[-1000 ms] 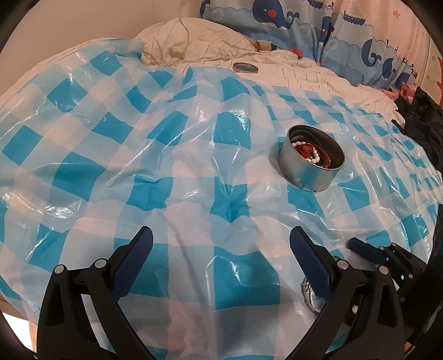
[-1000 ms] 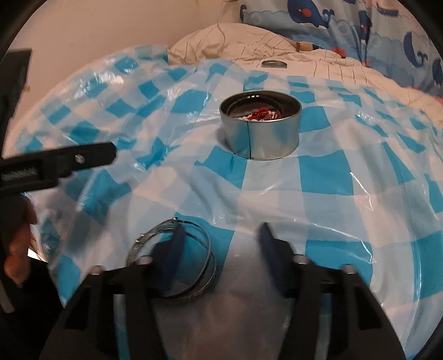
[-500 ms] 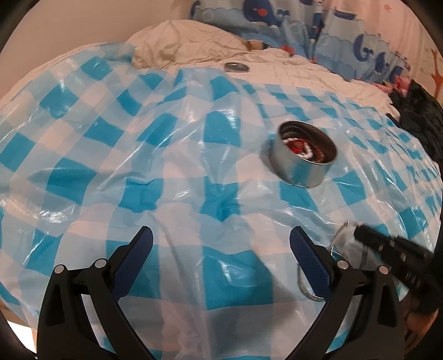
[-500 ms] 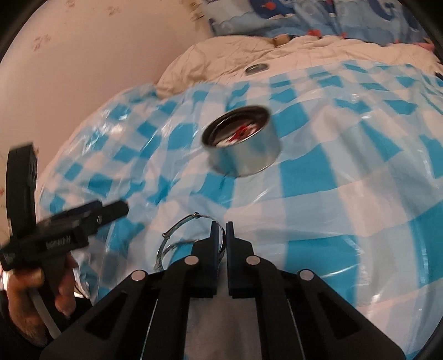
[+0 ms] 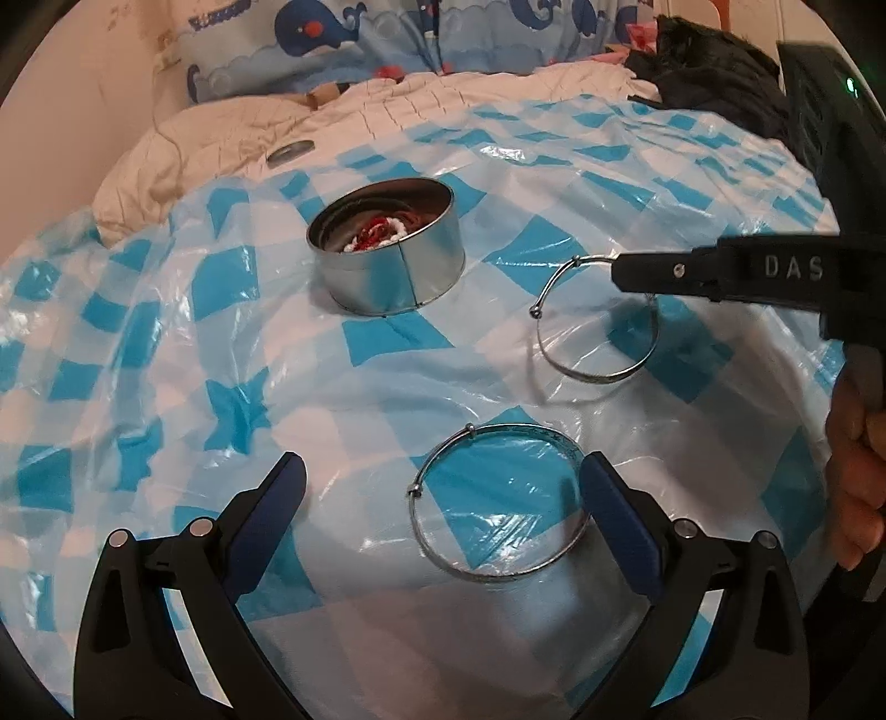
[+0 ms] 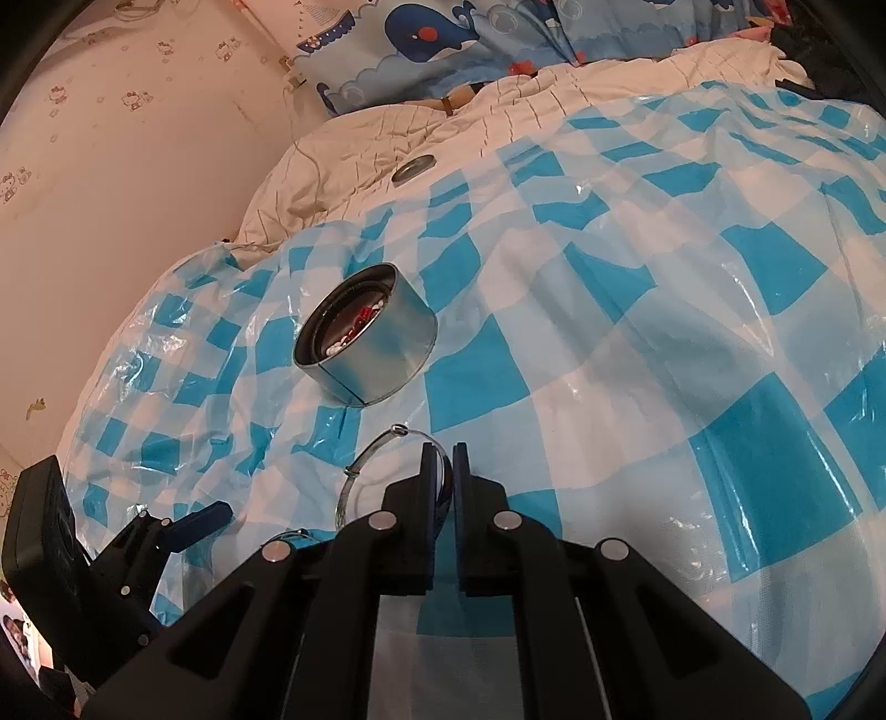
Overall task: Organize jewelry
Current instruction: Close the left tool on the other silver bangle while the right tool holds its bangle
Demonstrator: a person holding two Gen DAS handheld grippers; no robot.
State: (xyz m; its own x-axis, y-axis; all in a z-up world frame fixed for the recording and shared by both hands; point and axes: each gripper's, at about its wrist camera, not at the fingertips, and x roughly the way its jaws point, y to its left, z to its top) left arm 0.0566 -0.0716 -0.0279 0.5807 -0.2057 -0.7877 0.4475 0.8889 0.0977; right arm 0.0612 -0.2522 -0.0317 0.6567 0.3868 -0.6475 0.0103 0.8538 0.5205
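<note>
A round metal tin (image 5: 387, 252) holding red and white beaded jewelry stands on the blue-checked plastic sheet; it also shows in the right wrist view (image 6: 365, 343). My right gripper (image 6: 440, 451) is shut on a silver bangle (image 6: 354, 476) and holds it lifted; from the left wrist view the bangle (image 5: 598, 324) hangs from the right gripper (image 5: 620, 271), right of the tin. A second silver bangle (image 5: 498, 501) lies flat on the sheet between the fingers of my open left gripper (image 5: 443, 487).
A small metal lid (image 5: 289, 152) lies on the cream quilt (image 5: 387, 111) behind the sheet. Whale-print bedding (image 5: 387, 39) and dark clothes (image 5: 714, 72) lie at the back. A pink wall (image 6: 111, 138) is at the left.
My right gripper closed on one bangle and lifted it off the sheet toward the tin. My left gripper swung right, so the second bangle now lies between its fingers.
</note>
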